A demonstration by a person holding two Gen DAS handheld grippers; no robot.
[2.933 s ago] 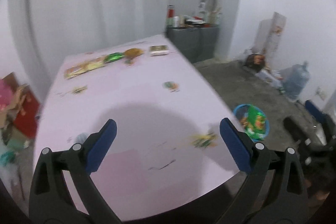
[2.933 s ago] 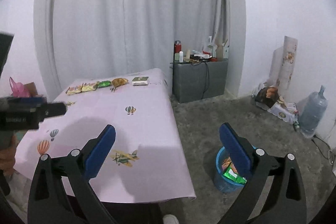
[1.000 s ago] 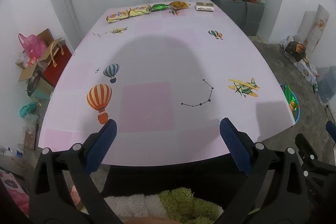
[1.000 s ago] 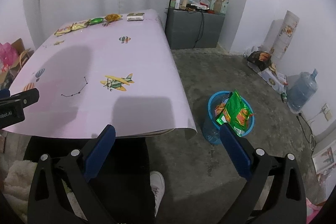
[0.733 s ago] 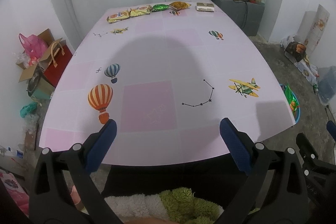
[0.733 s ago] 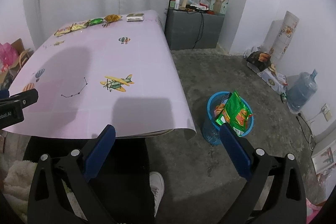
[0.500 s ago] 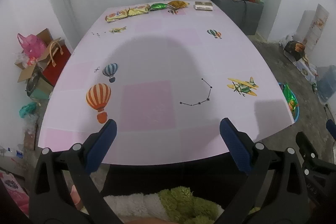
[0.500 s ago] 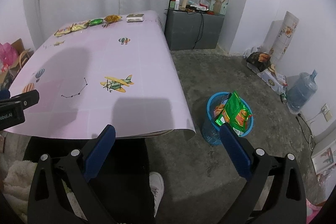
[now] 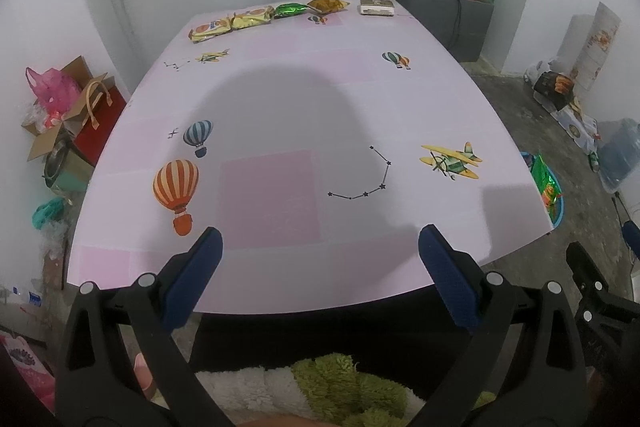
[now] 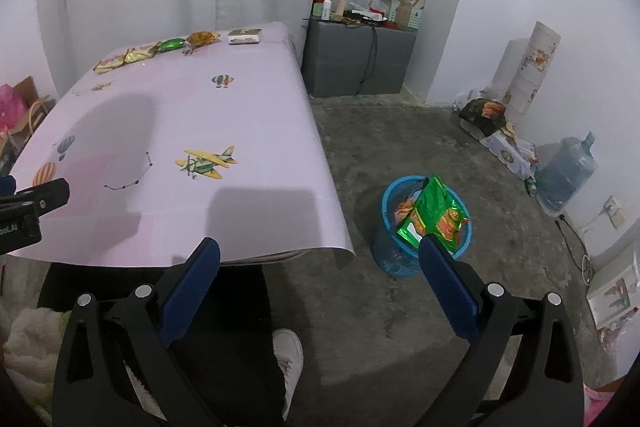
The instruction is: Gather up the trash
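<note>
We hold the left gripper point(image 9: 318, 269) and right gripper point(image 10: 319, 273) spread, empty, above the pink surface point(image 9: 304, 115); wrappers point(image 9: 256, 17) line its far edge, blue bin point(image 10: 424, 227) on the concrete floor point(image 10: 400, 131).

Snack packets point(image 9: 267, 15) in a row at table's point(image 9: 280, 99) far edge.
</note>
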